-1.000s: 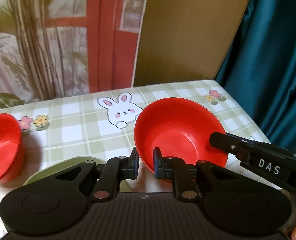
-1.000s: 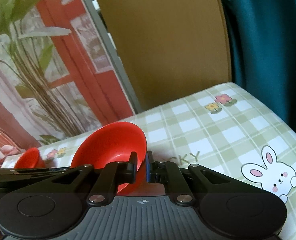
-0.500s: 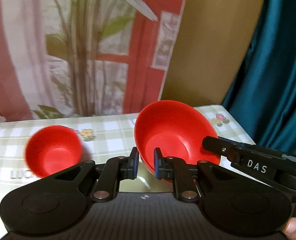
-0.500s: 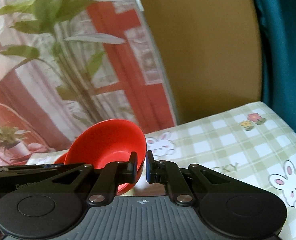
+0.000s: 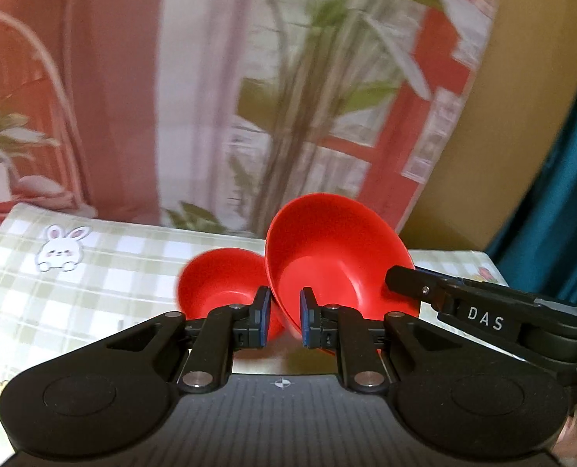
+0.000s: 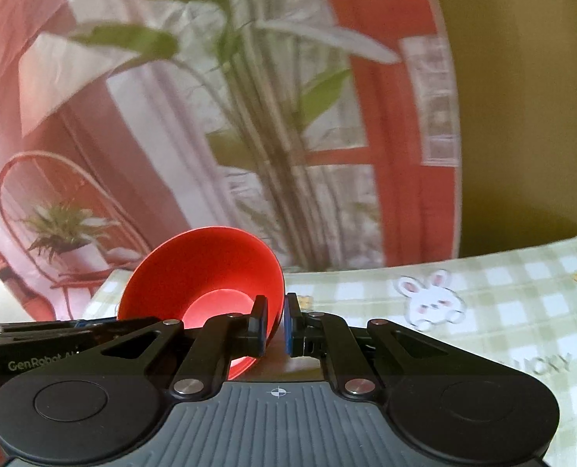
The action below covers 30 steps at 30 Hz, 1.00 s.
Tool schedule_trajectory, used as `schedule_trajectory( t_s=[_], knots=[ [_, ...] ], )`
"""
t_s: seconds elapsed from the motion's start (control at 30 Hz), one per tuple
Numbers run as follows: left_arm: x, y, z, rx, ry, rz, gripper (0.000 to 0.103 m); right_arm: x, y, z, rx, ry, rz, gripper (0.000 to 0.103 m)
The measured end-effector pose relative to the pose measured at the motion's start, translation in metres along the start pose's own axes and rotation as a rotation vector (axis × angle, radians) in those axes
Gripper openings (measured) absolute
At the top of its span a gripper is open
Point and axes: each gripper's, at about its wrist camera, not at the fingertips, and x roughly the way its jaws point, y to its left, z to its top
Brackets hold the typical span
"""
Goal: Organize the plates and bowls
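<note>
A large red bowl (image 5: pixel 339 257) hangs tilted above the checked tablecloth, held at two sides of its rim. My left gripper (image 5: pixel 284 319) is shut on the near rim. My right gripper (image 5: pixel 395 278) reaches in from the right and pinches the opposite rim. In the right wrist view the same large bowl (image 6: pixel 203 268) sits left of centre, and my right gripper (image 6: pixel 275 323) is shut on its wall. A smaller red bowl (image 5: pixel 218 284) rests on the table just left of and partly behind the held one.
The table (image 5: pixel 113 272) wears a green-and-white checked cloth with rabbit prints (image 6: pixel 432 299). A backdrop printed with plants and red window frames (image 5: pixel 288 116) stands behind it. A teal curtain (image 5: pixel 561 214) hangs at the right, past the table's edge.
Both grippers carried the large bowl leftward and upward over the table. The smaller red bowl, far off at the left before, now appears right beside it.
</note>
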Motion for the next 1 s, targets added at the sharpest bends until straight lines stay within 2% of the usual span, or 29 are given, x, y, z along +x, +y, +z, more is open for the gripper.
schedule_trajectory(
  t_s=[0.17, 0.47, 1.0],
  knots=[
    [0.016, 0.026, 0.005, -0.051, 0.000, 0.026, 0.017, 0.034, 0.011, 0.004, -0.023, 0.030, 0.014, 0.008],
    [0.055, 0.044, -0.003, -0.088, 0.048, 0.076, 0.017, 0.083, 0.016, -0.004, -0.075, 0.094, -0.002, 0.008],
    [0.077, 0.040, -0.012, -0.037, 0.078, 0.135, 0.018, 0.101, 0.008, -0.015, -0.052, 0.156, -0.008, 0.010]
  ],
)
